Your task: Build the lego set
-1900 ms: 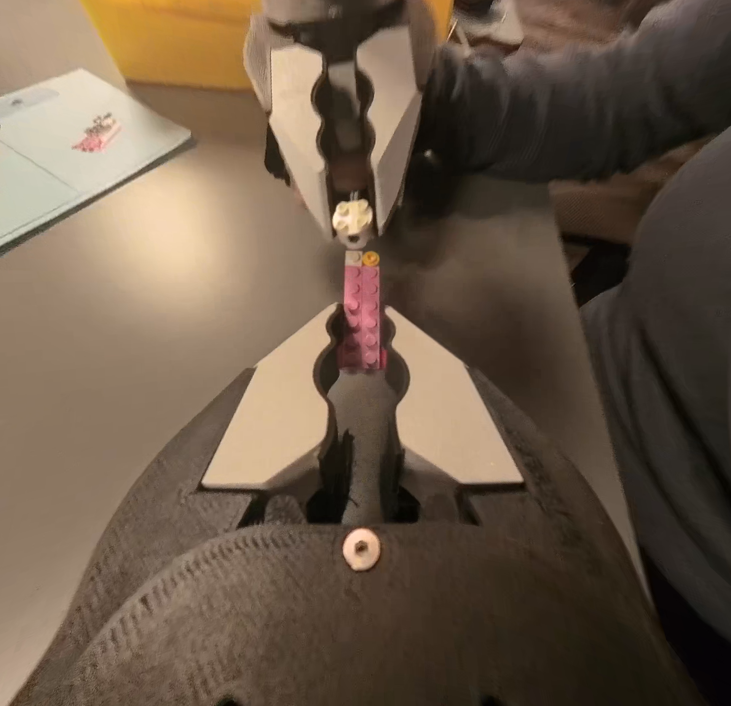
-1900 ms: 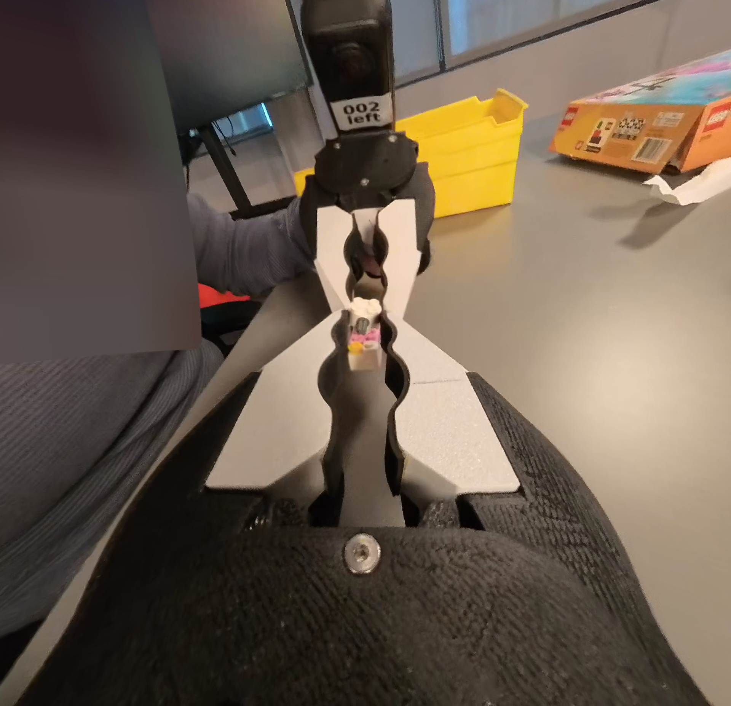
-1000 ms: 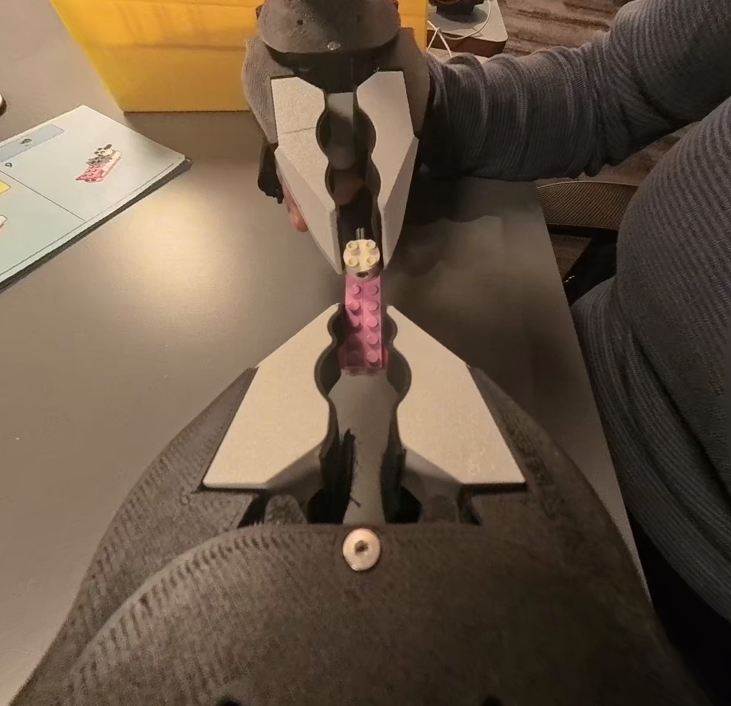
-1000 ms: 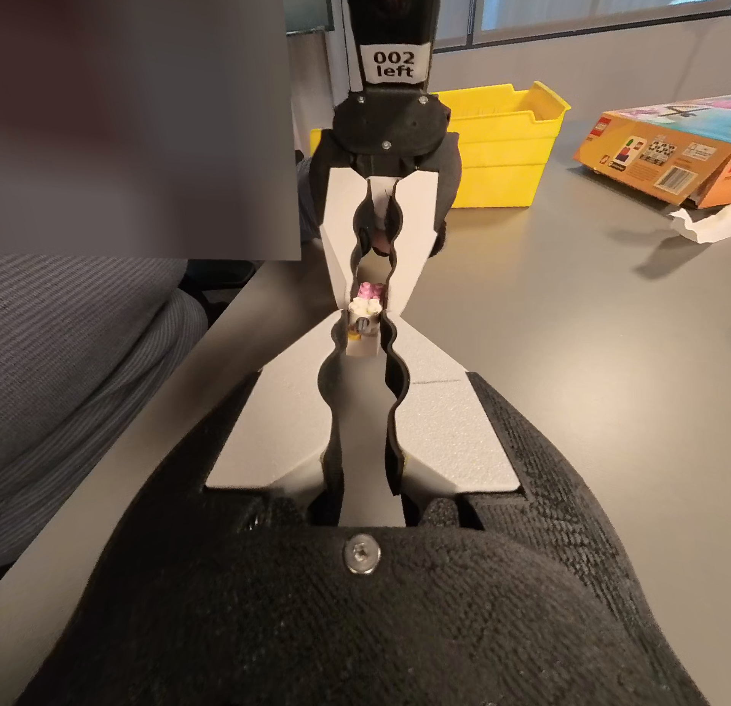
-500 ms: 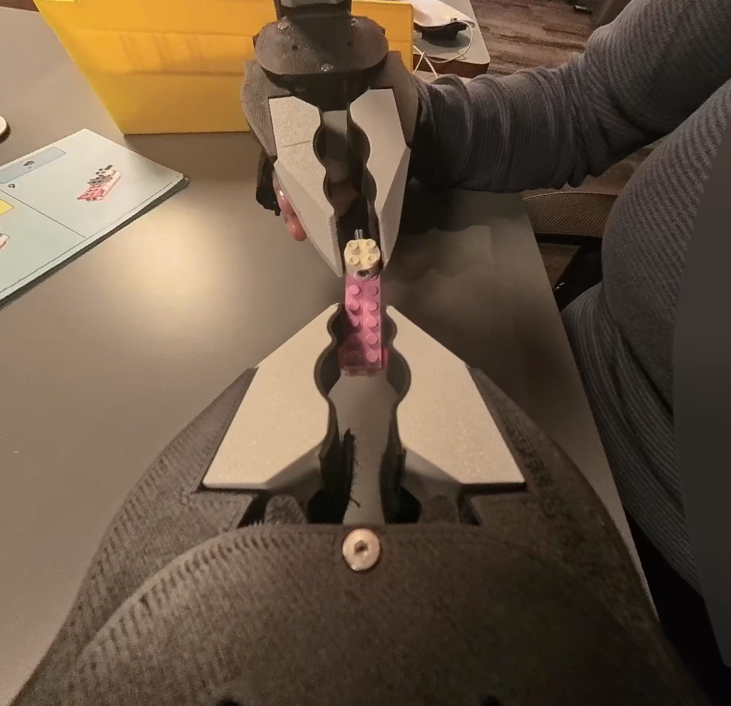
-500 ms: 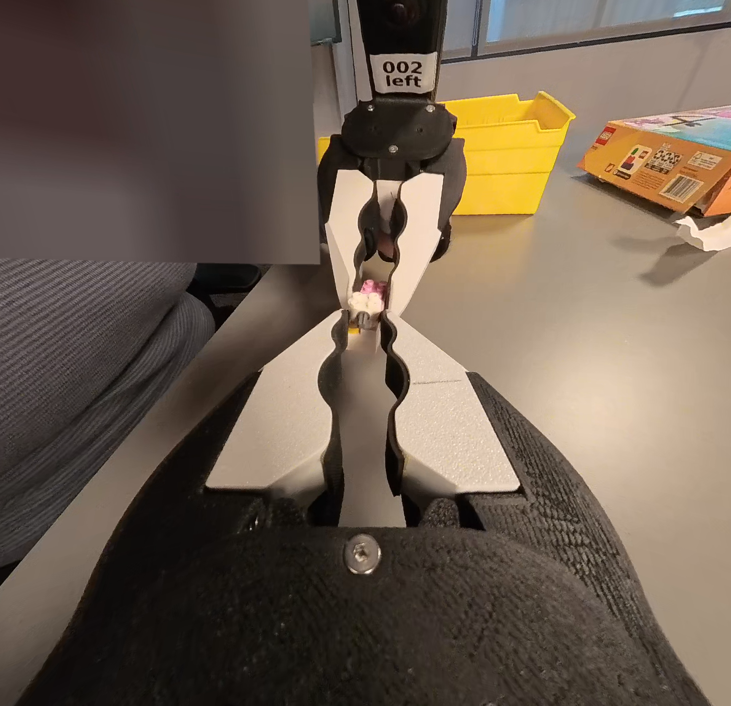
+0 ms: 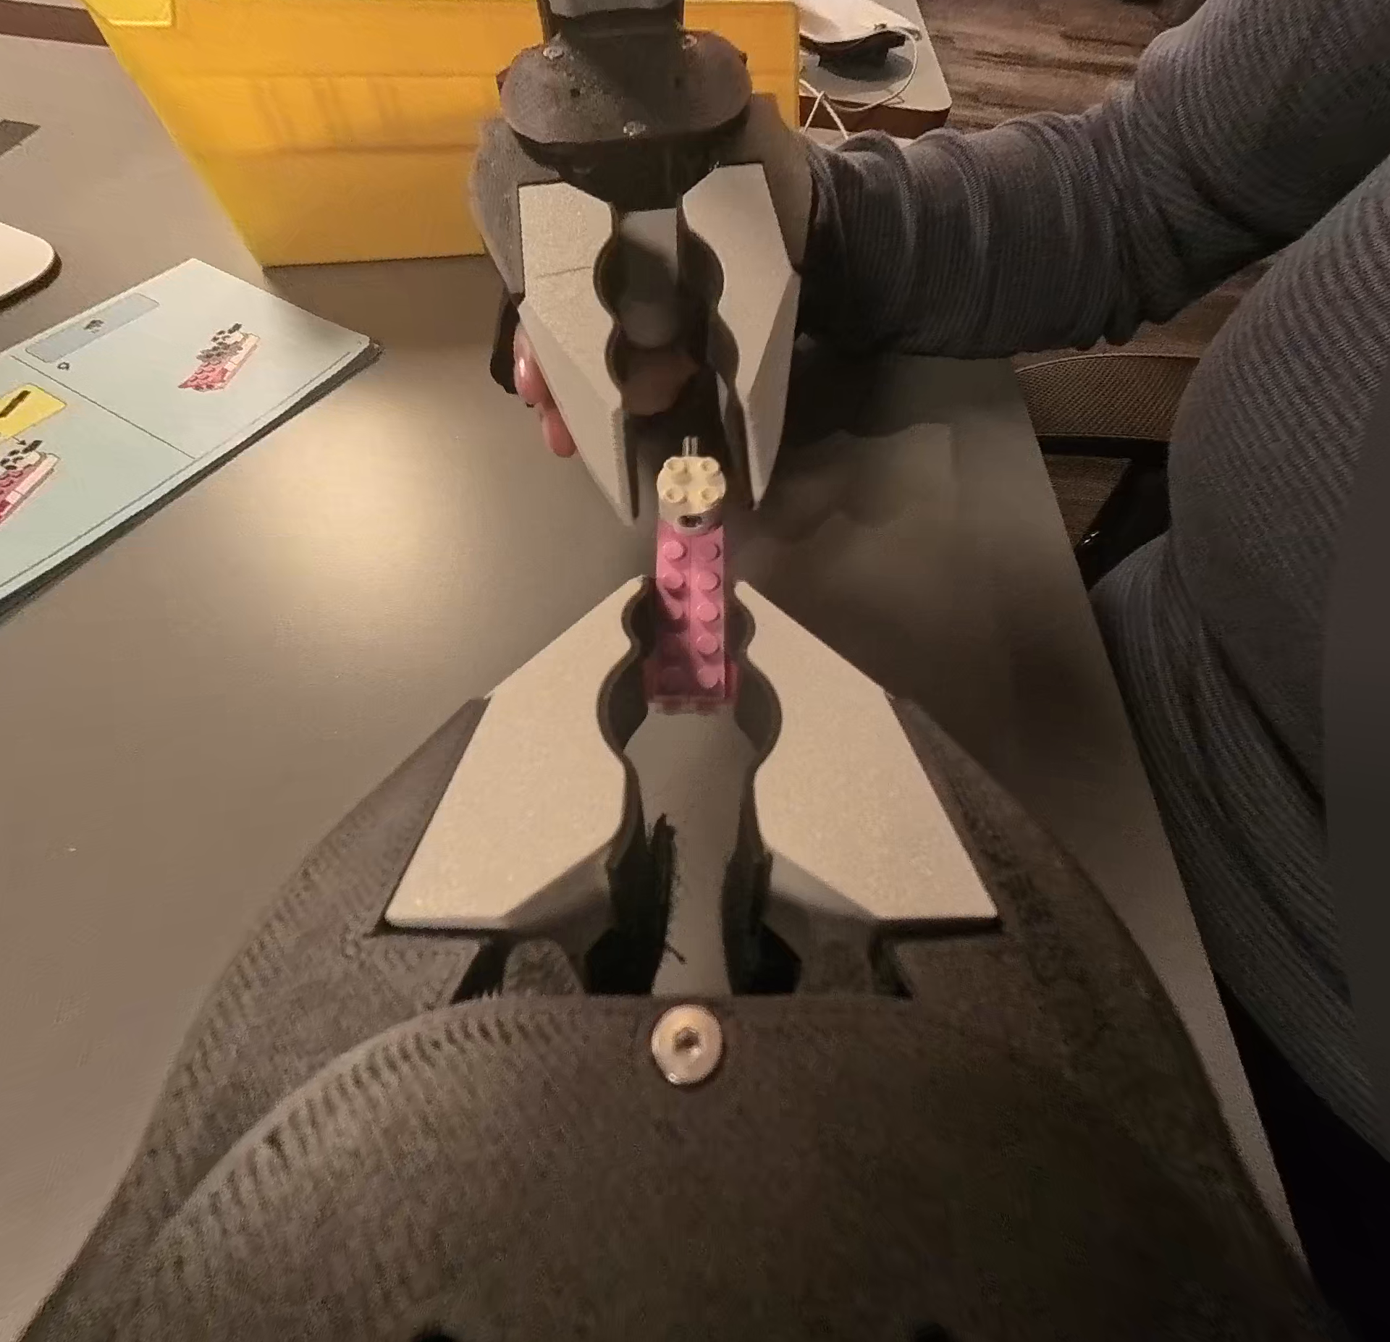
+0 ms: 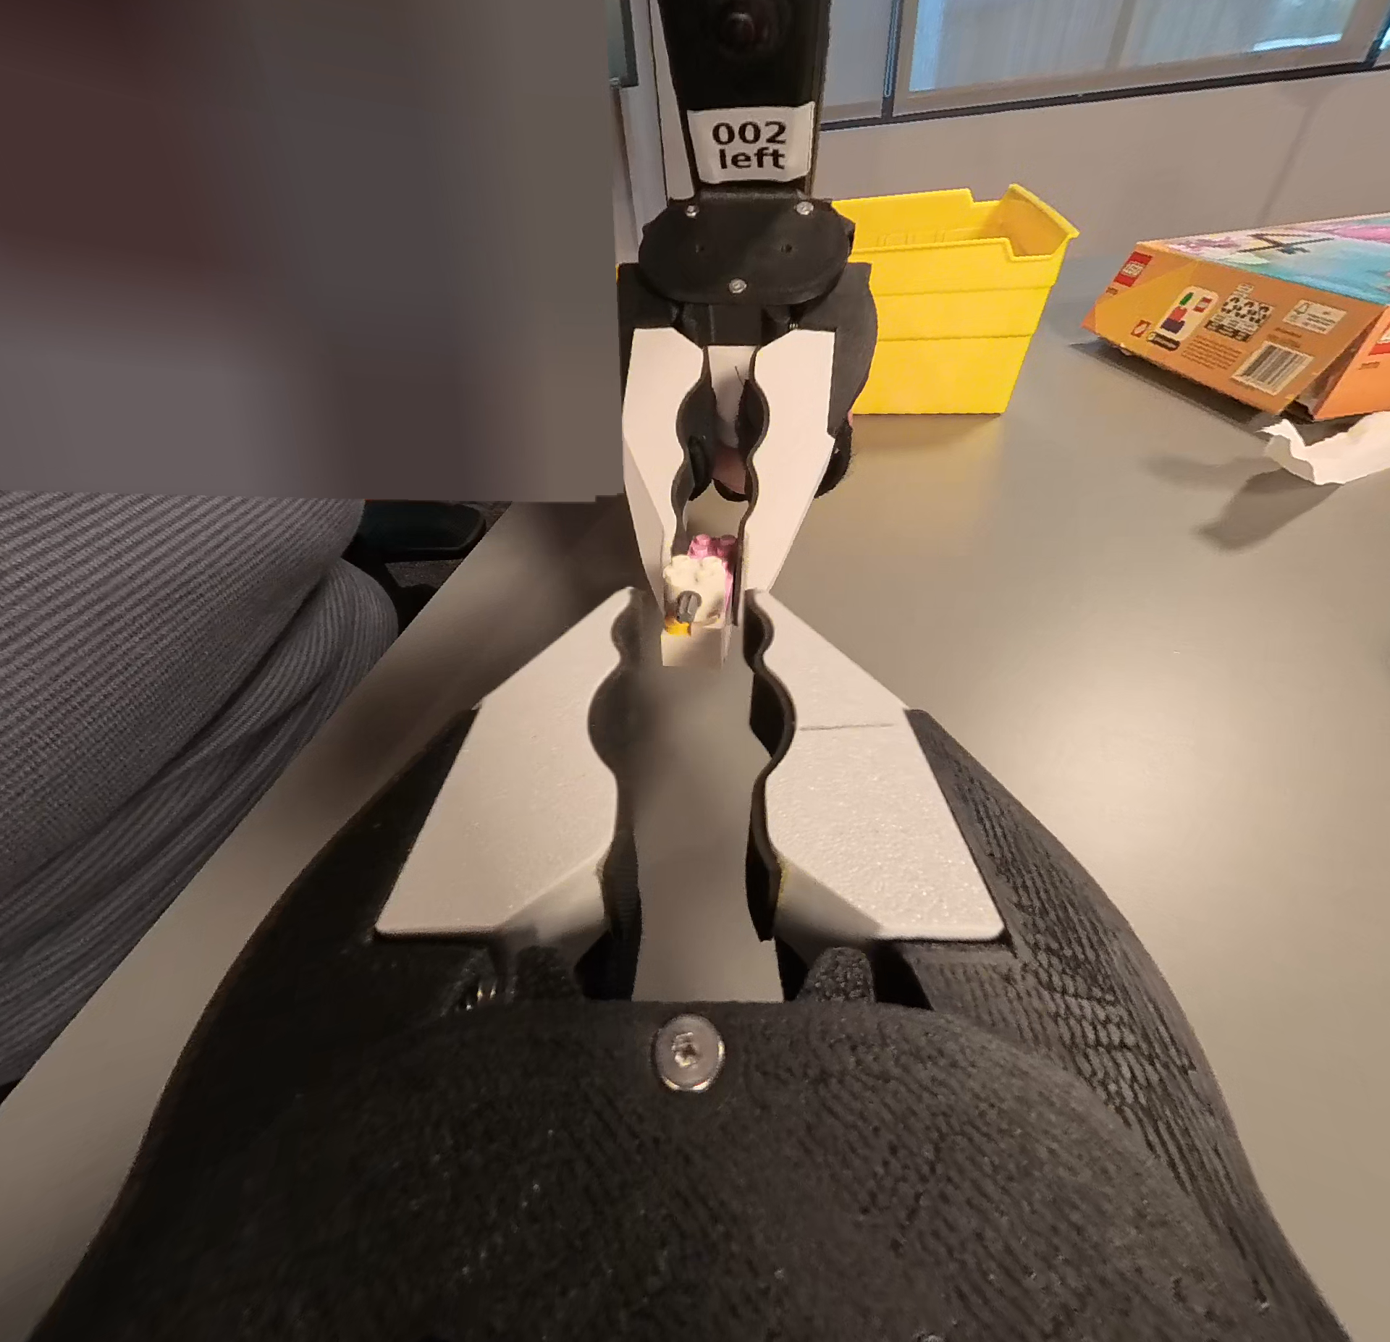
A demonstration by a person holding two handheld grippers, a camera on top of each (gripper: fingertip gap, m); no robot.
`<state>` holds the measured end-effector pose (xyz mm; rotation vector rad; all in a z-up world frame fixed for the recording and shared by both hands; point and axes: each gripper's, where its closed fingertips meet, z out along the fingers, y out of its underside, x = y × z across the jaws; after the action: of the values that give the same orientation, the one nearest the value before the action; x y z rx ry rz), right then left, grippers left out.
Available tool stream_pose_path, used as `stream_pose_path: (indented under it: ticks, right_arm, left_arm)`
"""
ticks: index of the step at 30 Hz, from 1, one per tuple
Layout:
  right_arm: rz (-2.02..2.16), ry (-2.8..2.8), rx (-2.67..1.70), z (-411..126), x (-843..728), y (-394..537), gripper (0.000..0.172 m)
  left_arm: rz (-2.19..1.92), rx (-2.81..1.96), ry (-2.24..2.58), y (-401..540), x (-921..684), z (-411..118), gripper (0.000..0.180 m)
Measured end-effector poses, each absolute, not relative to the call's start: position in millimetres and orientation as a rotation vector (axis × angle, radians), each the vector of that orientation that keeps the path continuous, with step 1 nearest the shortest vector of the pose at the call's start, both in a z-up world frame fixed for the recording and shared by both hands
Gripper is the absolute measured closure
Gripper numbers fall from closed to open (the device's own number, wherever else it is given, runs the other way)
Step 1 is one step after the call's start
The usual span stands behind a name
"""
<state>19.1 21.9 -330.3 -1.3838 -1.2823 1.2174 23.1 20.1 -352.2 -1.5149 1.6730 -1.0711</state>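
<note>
Brickwork under inspection: a pink studded plate assembly (image 7: 696, 614), clamped by its long sides between the fingers of the left gripper (image 7: 692, 599), which are closed down onto it, pads pressing both flanks. Assembly is held in the air above the desk (image 7: 301, 629), near the desk's edge on the person's side. At the far end of the assembly sits a cream round piece (image 7: 690, 485) with a white block beneath it. The right gripper (image 8: 688, 614) faces the assembly head-on; its fingers stand slightly parted on either side of the round piece, with gaps visible, so nothing is gripped there.

Judgement: small, light, rigid plastic; smooth faces likely slip, and stud joints may part under twisting. Best hold is across flat side walls.

Beyond the assembly lie a yellow bin (image 7: 338, 118), an instruction booklet (image 7: 150, 403) and an orange box (image 8: 1241, 328), all well apart. Desk edge is close.
</note>
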Motion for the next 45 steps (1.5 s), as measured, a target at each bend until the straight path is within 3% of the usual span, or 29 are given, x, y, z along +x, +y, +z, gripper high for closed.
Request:
stream_pose_path:
  ticks: [7,13,15,19,23,34,45]
  right_arm:
    - [1.085,-1.239,-1.314,-319,21,31,0.128]
    - [0.178,-1.412,-1.050,-326,10,45,0.095]
    - [0.003,-1.492,-0.998,-341,3,46,0.092]
    - [-0.240,-1.578,-0.910,-360,-4,51,0.097]
    - [-0.397,-1.589,-0.824,-364,-5,57,0.114]
    - [-0.498,-1.599,-0.739,-363,-2,61,0.141]
    - [-0.409,-1.635,-0.707,-359,-1,49,0.141]
  left_arm:
    - [-1.035,-1.571,1.660,27,20,-358,0.164]
    - [-0.990,-1.651,1.593,43,12,-359,0.164]
    - [-1.001,-1.672,1.571,46,10,-359,0.164]
    - [-1.008,-1.696,1.565,47,10,-361,0.164]
    - [-1.015,-1.712,1.569,46,10,-363,0.164]
    - [-1.055,-1.736,1.569,43,9,-365,0.164]
    - [-1.185,-1.744,1.605,32,7,-366,0.164]
